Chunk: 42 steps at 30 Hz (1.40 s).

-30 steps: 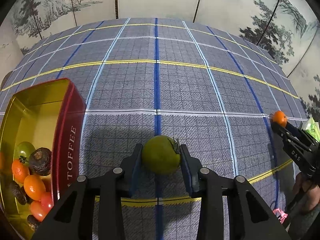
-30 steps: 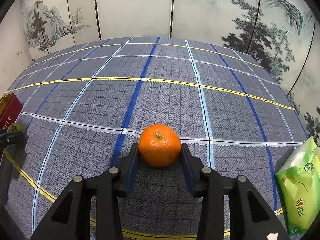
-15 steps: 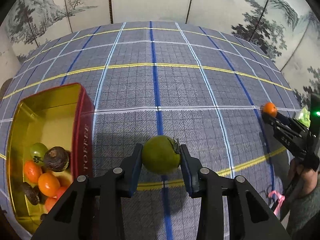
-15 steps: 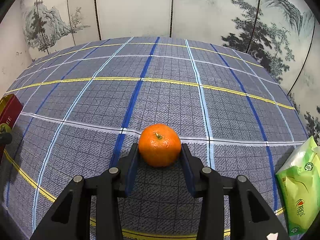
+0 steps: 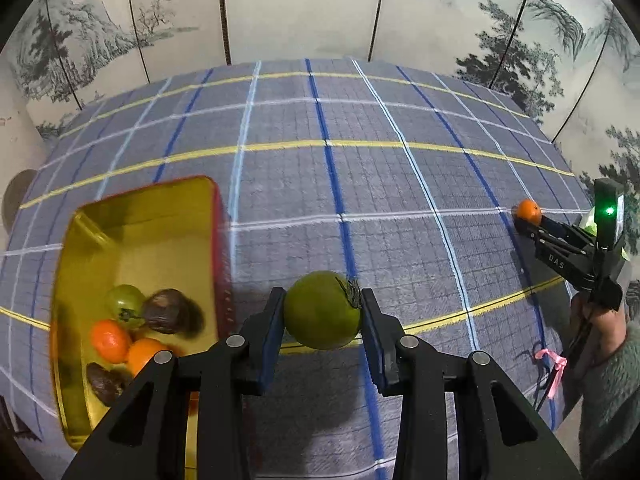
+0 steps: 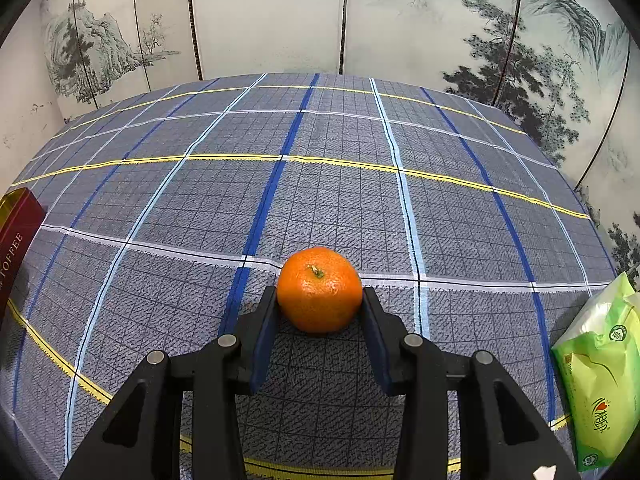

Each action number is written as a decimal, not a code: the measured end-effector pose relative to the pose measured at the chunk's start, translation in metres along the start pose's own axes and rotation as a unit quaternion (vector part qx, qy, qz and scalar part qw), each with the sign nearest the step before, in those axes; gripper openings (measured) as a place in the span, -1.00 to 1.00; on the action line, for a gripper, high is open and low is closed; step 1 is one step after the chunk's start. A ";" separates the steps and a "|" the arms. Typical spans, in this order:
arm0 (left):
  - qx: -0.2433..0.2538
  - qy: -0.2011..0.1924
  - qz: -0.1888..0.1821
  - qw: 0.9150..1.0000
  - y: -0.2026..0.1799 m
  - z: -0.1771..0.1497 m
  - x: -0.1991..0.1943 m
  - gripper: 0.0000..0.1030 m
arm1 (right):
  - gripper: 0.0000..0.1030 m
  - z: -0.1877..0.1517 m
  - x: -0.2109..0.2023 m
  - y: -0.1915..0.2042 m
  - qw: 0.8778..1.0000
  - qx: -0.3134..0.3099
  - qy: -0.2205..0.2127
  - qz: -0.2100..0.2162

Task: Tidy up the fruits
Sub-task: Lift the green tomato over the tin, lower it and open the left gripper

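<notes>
Left gripper [image 5: 322, 312], clamped on a green fruit [image 5: 322, 310], has risen toward the tin [image 5: 140, 208] (fruit already inside). Right gripper [image 6: 319, 300] holds an orange [image 6: 319, 289], unmoved, on the cloth.

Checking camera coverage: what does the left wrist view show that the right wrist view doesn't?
Left wrist only: the green fruit clamped in the left claw, the tin's gold inside with fruit in it, the person's sleeve.
Right wrist only: the green packet at the right edge.
Both: the plaid cloth, the painted screen, the tin's red side, and the orange held in the right claw.
</notes>
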State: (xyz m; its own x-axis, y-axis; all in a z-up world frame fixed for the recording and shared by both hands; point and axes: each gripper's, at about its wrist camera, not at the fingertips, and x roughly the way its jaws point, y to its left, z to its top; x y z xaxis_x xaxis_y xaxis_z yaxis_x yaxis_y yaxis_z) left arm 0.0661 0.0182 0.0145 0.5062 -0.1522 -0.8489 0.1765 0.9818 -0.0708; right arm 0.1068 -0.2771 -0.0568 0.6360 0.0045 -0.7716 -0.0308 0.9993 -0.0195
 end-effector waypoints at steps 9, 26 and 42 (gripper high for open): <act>0.013 -0.024 0.037 0.999 0.026 0.001 -0.029 -0.27 | -0.26 0.000 0.000 0.000 1.000 0.001 0.000 0.001; -0.018 -0.031 0.097 0.995 0.104 -0.013 -0.046 -0.27 | -0.26 0.000 0.001 -0.001 1.000 0.001 0.001 0.001; -0.048 0.022 0.094 0.994 0.133 -0.055 -0.018 -0.27 | -0.26 0.000 0.001 -0.001 1.000 0.001 0.001 0.001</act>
State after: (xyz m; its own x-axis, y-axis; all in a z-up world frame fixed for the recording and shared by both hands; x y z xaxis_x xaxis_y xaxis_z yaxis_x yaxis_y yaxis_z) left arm 0.0341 0.1582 -0.0083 0.4853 0.0374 -0.8736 0.0001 0.9991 0.0428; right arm 0.1069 -0.2777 -0.0575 0.6347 0.0064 -0.7728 -0.0307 0.9994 -0.0169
